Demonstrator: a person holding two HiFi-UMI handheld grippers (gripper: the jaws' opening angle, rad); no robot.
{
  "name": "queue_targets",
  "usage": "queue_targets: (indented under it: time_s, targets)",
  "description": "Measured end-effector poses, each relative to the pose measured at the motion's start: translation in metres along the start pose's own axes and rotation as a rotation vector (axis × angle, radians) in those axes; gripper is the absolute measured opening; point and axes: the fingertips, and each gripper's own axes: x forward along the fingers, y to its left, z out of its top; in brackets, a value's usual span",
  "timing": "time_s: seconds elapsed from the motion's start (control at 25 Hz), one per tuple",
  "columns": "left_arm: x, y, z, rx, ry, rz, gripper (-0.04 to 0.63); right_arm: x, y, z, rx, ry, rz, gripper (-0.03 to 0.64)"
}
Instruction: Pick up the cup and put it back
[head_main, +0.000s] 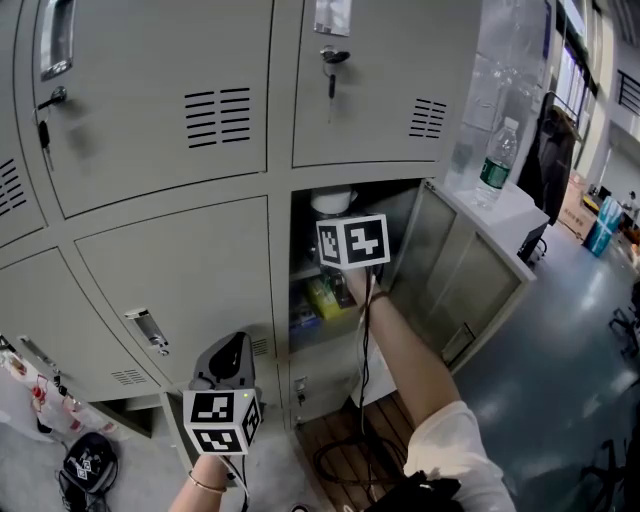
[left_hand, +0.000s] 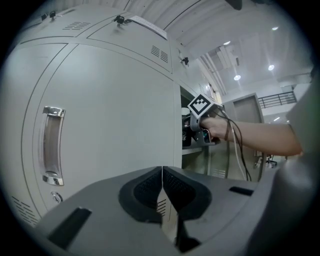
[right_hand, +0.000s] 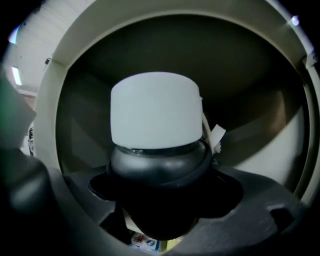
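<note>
Grey lockers filled the wall before me, a key hanging in one upper lock. One door stood open to my right, with a water bottle upright on a white top just beyond. A black bag lay on the floor, near left.

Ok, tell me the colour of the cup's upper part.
The cup is white on top, with a black lower body. The right gripper view shows it best.

The cup sits between the jaws of the right gripper, inside the top of the open locker, above boxes lower in it. The left gripper is lower down, before the closed door left of that locker. A bottle stands on the surface to the right.
</note>
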Motion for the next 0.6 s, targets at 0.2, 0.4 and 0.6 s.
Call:
queue_targets:
  time_s: [0.2,0.4,0.6]
  targets:
    - [0.002,-0.001,-0.004,-0.004,0.003,0.004,0.009,0.015,-0.003,-0.009,0.019,0.011,0.007,0.419]
    - [0.005,-0.005,-0.006,-0.003,0.003,0.001,0.009,0.024,-0.007,-0.010,0.040,0.011,0.015,0.419]
    - [0.006,-0.011,-0.009,-0.004,0.005,-0.007,0.009,0.028,-0.010,-0.010,0.075,-0.032,0.028,0.423]
